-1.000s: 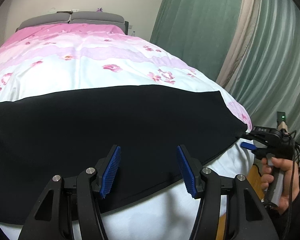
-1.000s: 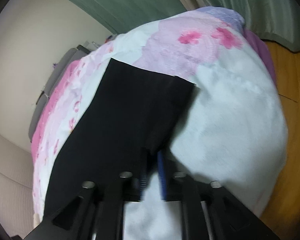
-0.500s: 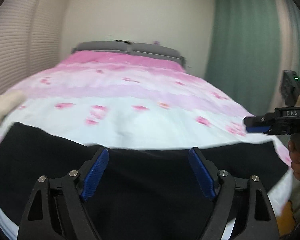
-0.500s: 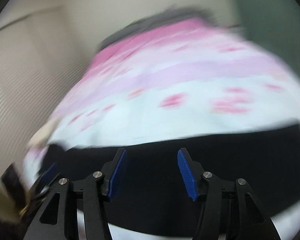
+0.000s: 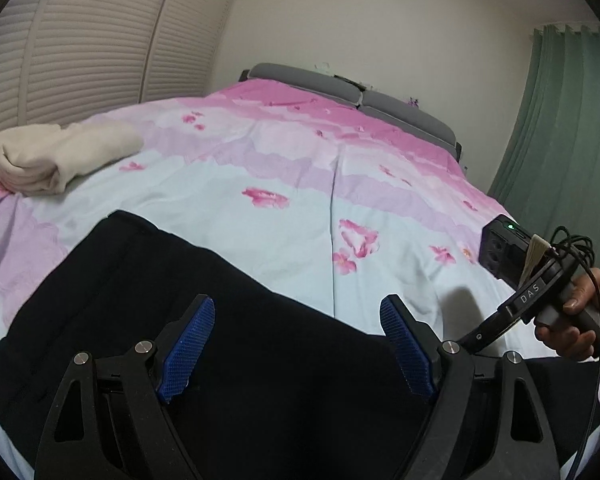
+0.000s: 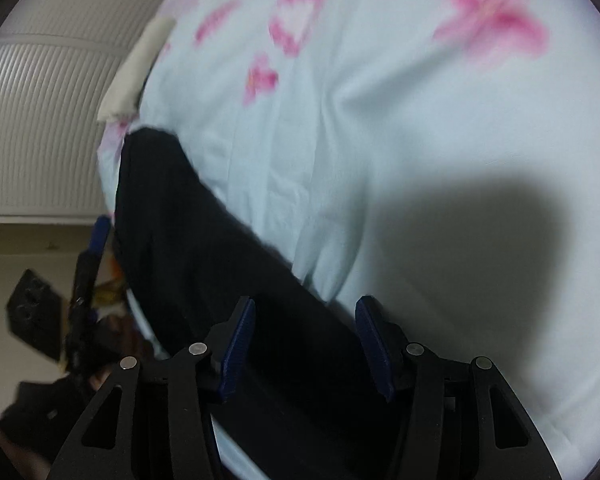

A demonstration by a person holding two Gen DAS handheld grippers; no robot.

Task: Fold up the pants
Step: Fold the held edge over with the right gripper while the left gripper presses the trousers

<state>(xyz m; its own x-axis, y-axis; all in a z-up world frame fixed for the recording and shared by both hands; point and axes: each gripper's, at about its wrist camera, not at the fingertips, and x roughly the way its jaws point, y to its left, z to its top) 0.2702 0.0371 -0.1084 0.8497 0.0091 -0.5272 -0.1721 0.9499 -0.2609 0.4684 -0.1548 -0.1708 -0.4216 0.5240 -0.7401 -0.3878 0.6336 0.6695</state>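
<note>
Black pants (image 5: pixel 148 280) lie flat along the near edge of a bed with a pink and white flowered cover (image 5: pixel 300 184). My left gripper (image 5: pixel 298 344) is open and empty, hovering over the pants' middle. My right gripper (image 6: pixel 305 344) is open and empty, just above the pants (image 6: pixel 188 240) near their far edge. In the left wrist view the right gripper's body (image 5: pixel 536 280), held in a hand, is at the right. In the right wrist view the left gripper (image 6: pixel 84 280) shows at the left edge.
A folded cream garment (image 5: pixel 56 152) lies at the bed's left side, also in the right wrist view (image 6: pixel 140 60). A grey headboard (image 5: pixel 360 88) is at the back. Slatted wardrobe doors (image 5: pixel 80 40) stand left, green curtains (image 5: pixel 560 128) right.
The right gripper let go of the pants' end and opened, then swung over to the bed's near side. The left gripper tilted up and opened wider. The pants lie shorter than before.
</note>
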